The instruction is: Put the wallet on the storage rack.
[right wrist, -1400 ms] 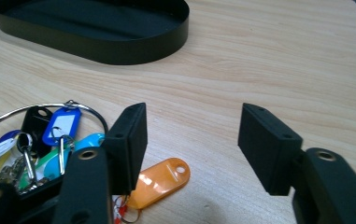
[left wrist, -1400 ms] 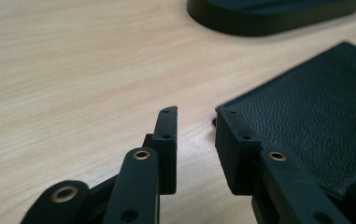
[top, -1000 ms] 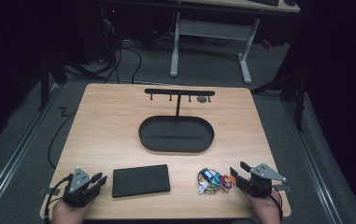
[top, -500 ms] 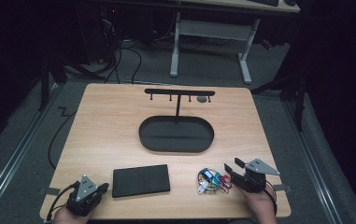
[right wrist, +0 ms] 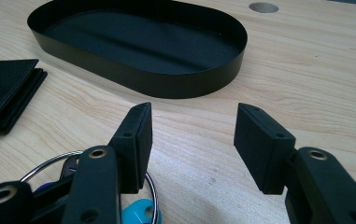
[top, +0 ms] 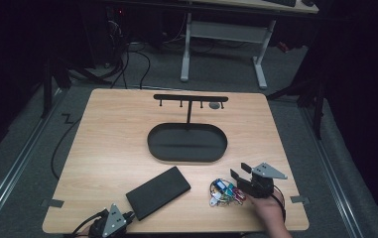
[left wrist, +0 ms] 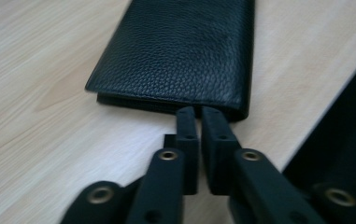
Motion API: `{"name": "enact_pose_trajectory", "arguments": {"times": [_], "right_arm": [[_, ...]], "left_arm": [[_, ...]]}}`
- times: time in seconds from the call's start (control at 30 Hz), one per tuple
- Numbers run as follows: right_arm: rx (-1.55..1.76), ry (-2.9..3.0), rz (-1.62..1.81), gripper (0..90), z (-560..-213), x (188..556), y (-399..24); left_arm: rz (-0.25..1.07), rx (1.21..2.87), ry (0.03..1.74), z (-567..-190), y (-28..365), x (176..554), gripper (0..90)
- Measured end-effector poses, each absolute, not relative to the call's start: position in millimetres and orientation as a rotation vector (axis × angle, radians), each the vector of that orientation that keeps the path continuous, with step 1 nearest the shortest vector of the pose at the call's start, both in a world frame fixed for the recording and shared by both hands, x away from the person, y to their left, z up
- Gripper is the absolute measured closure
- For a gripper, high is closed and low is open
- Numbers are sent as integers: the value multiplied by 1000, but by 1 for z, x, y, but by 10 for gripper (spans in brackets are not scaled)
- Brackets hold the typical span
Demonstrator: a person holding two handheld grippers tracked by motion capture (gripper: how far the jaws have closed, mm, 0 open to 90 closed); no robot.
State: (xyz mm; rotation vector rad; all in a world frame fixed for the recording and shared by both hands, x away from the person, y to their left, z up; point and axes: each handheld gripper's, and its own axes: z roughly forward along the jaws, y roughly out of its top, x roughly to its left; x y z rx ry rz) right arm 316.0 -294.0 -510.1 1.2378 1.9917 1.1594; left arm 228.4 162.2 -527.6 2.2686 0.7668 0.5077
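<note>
From above, the left gripper [top: 111, 224] sits low at the worktop's [top: 112, 144] near edge by the wallet [top: 158, 192]; the right gripper [top: 240, 174] hovers beside the keys [top: 223, 192].

Left gripper view: fingers [left wrist: 187, 133] pressed together, touching the wallet's edge.

Right gripper view: fingers [right wrist: 133, 137] spread above the key ring [right wrist: 73, 161], tray [right wrist: 166, 84] beyond.

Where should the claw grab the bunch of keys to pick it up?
Probably by the metal ring of the bunch of keys. It curves up off the wooden table while the keys lie flat, so a jaw could slip under. Come from the right, where the open right claw already hovers.
</note>
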Motion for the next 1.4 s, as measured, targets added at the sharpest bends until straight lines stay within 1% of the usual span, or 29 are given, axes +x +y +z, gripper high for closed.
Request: {"name": "enact_pose_trajectory", "arguments": {"times": [0.03, 0.13, 0.3, 0.37, 0.5, 0.6, 0.63, 0.7, 0.73, 0.87, 0.97, 1.03, 1.23, 1.27, 1.33, 1.4], "right_arm": [[1239, 1991, 1159, 478, -510, 316, -294], [1243, 1986, 1160, 476, -509, 313, -297], [1273, 1960, 1157, 476, -510, 308, -308], [1281, 1954, 1153, 476, -510, 305, -311], [1286, 1943, 1133, 476, -511, 297, -319], [1303, 1928, 1129, 476, -511, 291, -324], [1305, 1923, 1125, 476, -510, 288, -326], [1311, 1913, 1120, 476, -511, 285, -330], [1319, 1910, 1117, 476, -511, 283, -333], [1318, 1906, 1116, 475, -511, 278, -337], [1317, 1906, 1115, 475, -511, 275, -339], [1321, 1903, 1112, 475, -512, 275, -340], [1330, 1910, 1099, 474, -514, 275, -340], [1334, 1910, 1096, 475, -514, 275, -340], [1330, 1914, 1092, 474, -514, 275, -339], [1331, 1916, 1088, 475, -514, 275, -337]], "left_arm": [[513, 2256, 793, -526, 163, 231, 797], [520, 2183, 868, -522, 177, 238, 774], [547, 2121, 878, -515, 190, 243, 662], [559, 2104, 866, -512, 188, 246, 643], [555, 2099, 816, -508, 179, 252, 550], [576, 2104, 762, -504, 168, 258, 544], [539, 2102, 746, -502, 163, 263, 553], [516, 2094, 744, -501, 159, 266, 527], [449, 2103, 728, -499, 149, 272, 518], [469, 2150, 675, -498, 119, 278, 462], [447, 2157, 646, -502, 104, 282, 455], [467, 2183, 633, -507, 98, 282, 448], [484, 2236, 595, -515, 94, 274, 447], [488, 2248, 586, -516, 94, 272, 455], [508, 2270, 557, -518, 93, 268, 505], [536, 2281, 543, -519, 92, 265, 511]]}}
